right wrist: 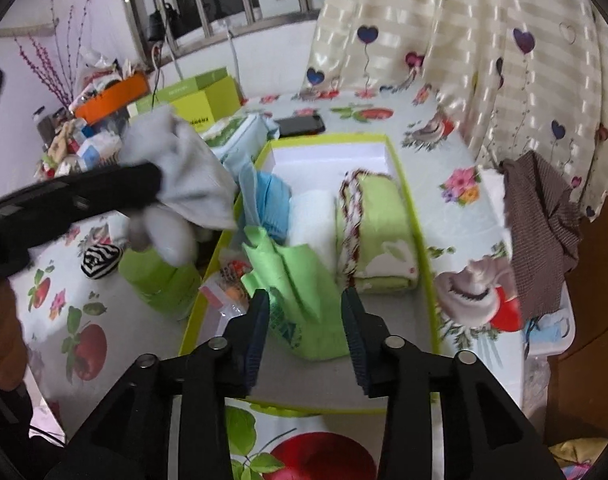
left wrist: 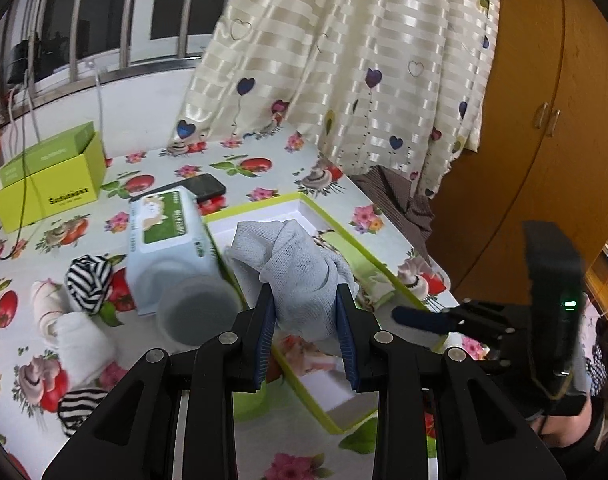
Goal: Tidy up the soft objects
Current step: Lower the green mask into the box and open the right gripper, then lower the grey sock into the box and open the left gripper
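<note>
My left gripper is shut on a light grey sock and holds it in the air over the left edge of a lime-rimmed box. In the right wrist view the same sock hangs from the left gripper at the box's left side. My right gripper is open over the near end of the box, its jaws either side of a green cloth. The box also holds a blue cloth, a white towel and a folded green towel.
On the flowered tablecloth lie two striped socks, white rolled socks, a wipes pack, a grey cup, a phone and a lime carton. A brown cloth hangs at the table's right edge.
</note>
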Motion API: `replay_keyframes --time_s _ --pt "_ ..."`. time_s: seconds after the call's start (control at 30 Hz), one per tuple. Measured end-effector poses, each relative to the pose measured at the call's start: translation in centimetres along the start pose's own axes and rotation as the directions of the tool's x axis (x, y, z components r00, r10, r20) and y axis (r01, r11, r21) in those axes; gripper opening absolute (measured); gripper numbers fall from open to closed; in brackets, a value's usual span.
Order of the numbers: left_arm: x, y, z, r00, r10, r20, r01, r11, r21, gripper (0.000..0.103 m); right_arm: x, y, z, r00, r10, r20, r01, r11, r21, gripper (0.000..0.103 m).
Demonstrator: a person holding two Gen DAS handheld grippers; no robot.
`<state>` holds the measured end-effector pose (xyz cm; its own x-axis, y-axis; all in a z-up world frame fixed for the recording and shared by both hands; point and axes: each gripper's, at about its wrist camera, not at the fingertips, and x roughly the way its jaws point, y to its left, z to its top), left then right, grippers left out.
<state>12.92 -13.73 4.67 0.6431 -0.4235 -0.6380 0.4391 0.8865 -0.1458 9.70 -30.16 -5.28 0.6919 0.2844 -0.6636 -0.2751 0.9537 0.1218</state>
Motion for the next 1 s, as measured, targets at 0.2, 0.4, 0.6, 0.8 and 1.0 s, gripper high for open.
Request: replay_keyframes --time_s 0.2,0.4,0.6,0.8,1.0 --pt "2.6 -1.2 0.5 0.999 -0.017 -0.043 0.018 1.000 0.017 0.030 -1.3 -1.6 0.1 0.999 -0.032 0.031 0.031 0.999 0.033 0.039" --pt "5.8 -1.6 0.5 0.994 -0.025 -0.108 0.028 0.999 0.025 0.031 -0.8 -3.2 -0.1 0.999 -0.046 0.015 0.045 0.997 0.064 0.039" --pt "8.4 -1.4 0.4 0.987 -0.011 -0.158 0.017 0.999 0.037 0.037 -0.3 -3.5 -0.4 0.999 -0.039 0.001 0.039 0.997 0.069 0.039" --pt "7.6 -1.5 1.1 0.993 0.004 -0.120 0.001 0.999 0.041 0.048 -0.4 -3.5 -0.4 0.999 -0.037 0.008 0.036 0.997 0.066 0.039" --pt "6.3 -1.5 1.7 0.996 0.024 -0.082 -0.021 0.999 0.039 0.049 -1.0 -3.3 -0.3 0.999 -0.040 0.018 0.039 0.997 0.059 0.039"
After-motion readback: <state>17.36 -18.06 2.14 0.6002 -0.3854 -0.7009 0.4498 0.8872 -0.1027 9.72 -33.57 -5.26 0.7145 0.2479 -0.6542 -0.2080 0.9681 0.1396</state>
